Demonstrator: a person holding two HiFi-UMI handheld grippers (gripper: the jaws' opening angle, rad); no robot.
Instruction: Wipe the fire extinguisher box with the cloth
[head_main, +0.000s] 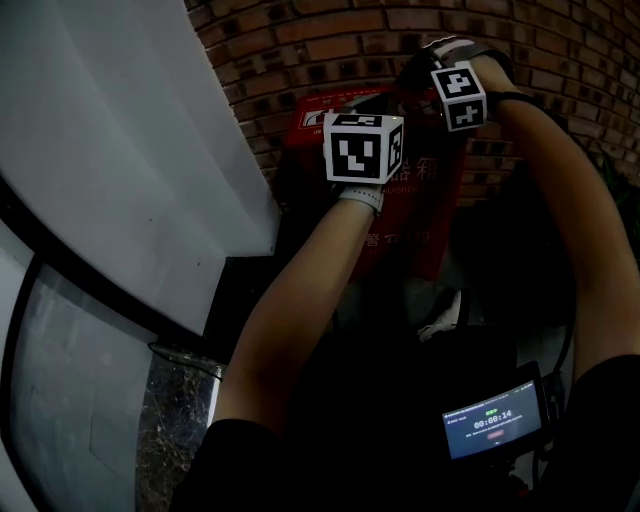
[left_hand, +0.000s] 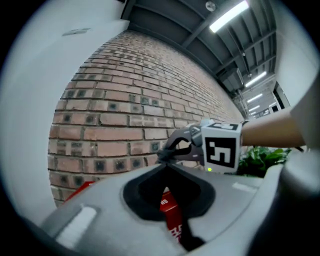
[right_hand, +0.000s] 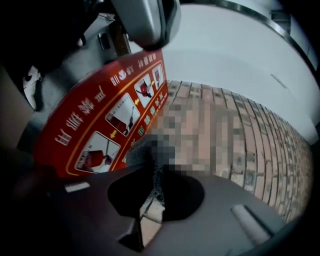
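Right now you look to be at the start of the wiping step. Your right tool (right_hand: 150, 162) is clamped on the dark cloth (right_hand: 138, 152), held near the top of the red fire extinguisher box (right_hand: 95, 120), which stands against the brick wall (left_hand: 115, 115). Whether the cloth actually touches the box, I cannot tell. Your left tool (left_hand: 165, 167) has its jaws pressed together with nothing between them, and it hovers above the box, just beside the right tool. Next, I judge, you need to press the cloth flat against the box's labelled face and sweep across it. Hold the left tool clear of the box so it does not block the stroke.
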